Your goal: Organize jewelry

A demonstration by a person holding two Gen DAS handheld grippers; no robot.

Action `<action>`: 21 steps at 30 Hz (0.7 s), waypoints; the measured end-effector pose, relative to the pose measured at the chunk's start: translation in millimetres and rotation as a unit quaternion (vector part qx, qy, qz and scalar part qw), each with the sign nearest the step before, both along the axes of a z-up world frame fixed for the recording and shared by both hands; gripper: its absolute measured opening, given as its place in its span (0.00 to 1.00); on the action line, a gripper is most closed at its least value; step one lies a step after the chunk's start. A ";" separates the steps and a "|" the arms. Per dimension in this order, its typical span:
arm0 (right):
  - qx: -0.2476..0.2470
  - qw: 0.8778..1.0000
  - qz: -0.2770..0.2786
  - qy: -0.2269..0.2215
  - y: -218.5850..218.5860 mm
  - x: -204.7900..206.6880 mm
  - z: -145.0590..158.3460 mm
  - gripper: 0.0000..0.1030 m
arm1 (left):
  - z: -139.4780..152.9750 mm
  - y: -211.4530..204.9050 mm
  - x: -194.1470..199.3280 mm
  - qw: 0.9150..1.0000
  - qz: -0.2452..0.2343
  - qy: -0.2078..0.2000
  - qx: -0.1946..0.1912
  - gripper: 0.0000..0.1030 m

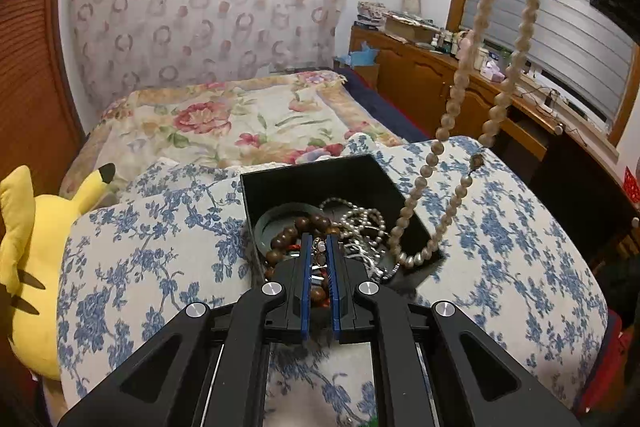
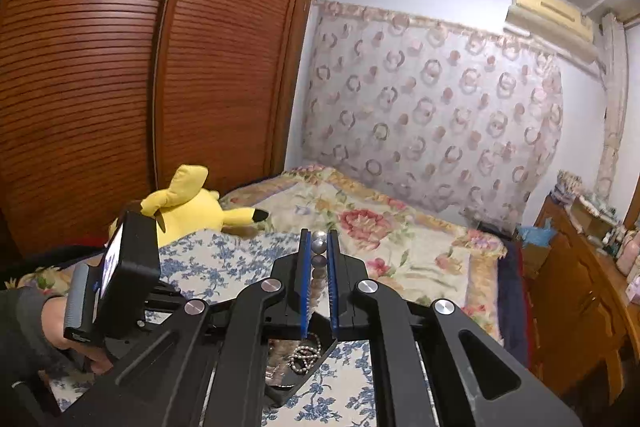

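Two grippers work over our black box (image 1: 280, 183) on the blue-flowered pillow (image 1: 160, 247). Our right gripper (image 2: 319, 247) pinches a pearl necklace (image 1: 486, 119) between narrow fingers, its loop hanging from one o'clock down onto the box rim. Our left gripper (image 1: 319, 247) sits closed above the brown beads (image 1: 298, 229) and silver chains (image 1: 360, 219) inside

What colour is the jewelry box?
Black; the box shows best in the left wrist view.
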State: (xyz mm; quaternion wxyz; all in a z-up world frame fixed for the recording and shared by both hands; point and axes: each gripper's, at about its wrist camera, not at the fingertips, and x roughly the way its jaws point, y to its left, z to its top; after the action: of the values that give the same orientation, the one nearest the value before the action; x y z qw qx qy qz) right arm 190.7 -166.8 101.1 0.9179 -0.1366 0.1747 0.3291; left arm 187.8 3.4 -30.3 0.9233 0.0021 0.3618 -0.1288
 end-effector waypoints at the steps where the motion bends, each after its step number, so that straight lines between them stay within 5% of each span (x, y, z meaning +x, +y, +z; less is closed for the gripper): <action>1: -0.004 1.000 0.001 0.007 2.6 5.8 -5.9 0.08 | -1.6 0.4 1.8 1.000 0.001 0.002 0.000 0.06; 11: -0.023 0.998 0.010 0.062 18.0 31.6 -56.2 0.08 | -16.2 0.4 20.0 1.000 0.003 0.022 0.008 0.06; 13: -0.022 0.997 0.014 0.073 18.4 33.7 -61.2 0.09 | -16.6 0.0 21.0 1.000 0.005 0.025 0.007 0.12; 15: -0.023 0.996 0.014 0.083 18.2 36.0 -67.6 0.09 | -15.4 -0.3 19.5 1.000 0.007 0.021 0.006 0.34; 21: -0.023 0.995 0.009 0.098 13.3 34.3 -78.5 0.24 | -10.8 3.3 7.5 1.000 0.013 0.013 0.003 0.48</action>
State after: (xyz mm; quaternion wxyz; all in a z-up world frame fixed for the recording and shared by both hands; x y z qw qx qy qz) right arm 225.1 -153.5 22.6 0.8898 -0.1264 0.2700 0.3454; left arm 195.2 6.6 -41.1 0.9202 -0.0014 0.3739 -0.1161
